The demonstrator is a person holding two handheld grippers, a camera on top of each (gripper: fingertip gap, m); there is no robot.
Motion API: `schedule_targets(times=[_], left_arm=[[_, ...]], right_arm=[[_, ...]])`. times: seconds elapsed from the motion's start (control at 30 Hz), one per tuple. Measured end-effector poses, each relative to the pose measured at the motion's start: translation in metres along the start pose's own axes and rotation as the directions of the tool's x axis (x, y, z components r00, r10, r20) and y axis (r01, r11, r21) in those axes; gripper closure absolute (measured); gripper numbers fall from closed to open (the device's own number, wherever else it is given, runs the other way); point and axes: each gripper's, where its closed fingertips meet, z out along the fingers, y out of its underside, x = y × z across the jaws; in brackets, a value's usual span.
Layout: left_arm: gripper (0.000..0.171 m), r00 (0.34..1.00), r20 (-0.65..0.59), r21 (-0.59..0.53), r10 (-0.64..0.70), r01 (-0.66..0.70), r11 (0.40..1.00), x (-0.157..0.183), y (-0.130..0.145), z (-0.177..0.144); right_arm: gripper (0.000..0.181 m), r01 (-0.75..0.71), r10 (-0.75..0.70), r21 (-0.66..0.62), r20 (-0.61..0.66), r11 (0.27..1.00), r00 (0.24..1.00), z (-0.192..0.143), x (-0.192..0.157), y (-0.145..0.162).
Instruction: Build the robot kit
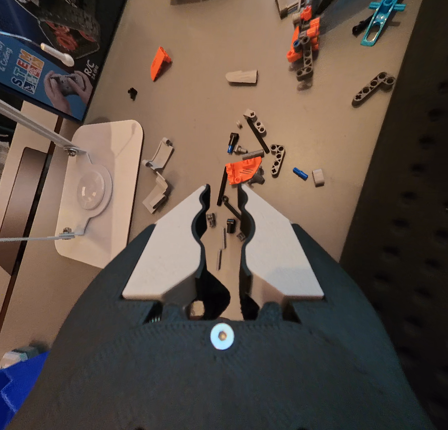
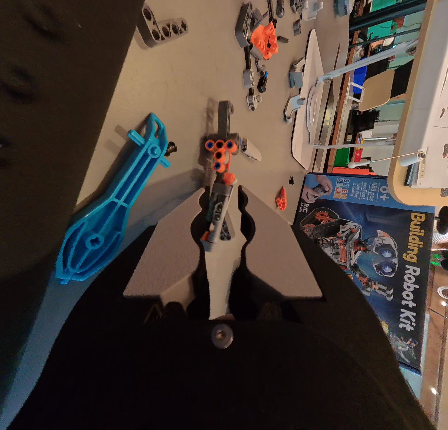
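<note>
Over the counter, the left tool is hovering with jaws apart above small loose pins. The right tool, also parted, is straddling the orange-and-grey assembly: light, rigid, probably snap-prone; its grey beam looks the safest hold.

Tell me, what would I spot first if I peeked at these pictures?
Probably the big turquoise plastic tool lying on the table, beside the right gripper. That gripper's open fingers sit around a grey-and-orange brick assembly. In the other view, an orange panel piece glows among small scattered parts just ahead of the open left gripper.
</note>
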Motion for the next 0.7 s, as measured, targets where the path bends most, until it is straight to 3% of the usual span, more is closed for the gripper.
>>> schedule_targets(times=[0.17,0.4,0.53,0.7], left_arm=[[0.150,0.999,0.031,-0.055,-0.029,0.031,0.998,-0.001,0.016,-0.014],[0.148,0.994,0.063,-0.058,-0.090,0.094,0.994,0.002,0.026,-0.026],[0.148,0.992,-0.011,0.049,-0.130,0.130,0.990,0.017,-0.002,-0.004],[0.147,0.978,-0.166,0.132,-0.126,0.148,0.980,0.044,-0.049,0.040]], right_arm=[[0.161,-0.065,0.062,0.049,0.057,0.997,0.996,-0.006,-0.005,-0.006],[0.158,-0.332,0.325,0.036,0.126,0.943,0.937,-0.003,0.005,0.008],[0.173,-0.396,0.387,0.016,0.182,0.918,0.904,0.000,-0.002,0.014],[0.175,-0.356,0.347,0.033,0.156,0.934,0.925,-0.002,-0.002,0.012]])
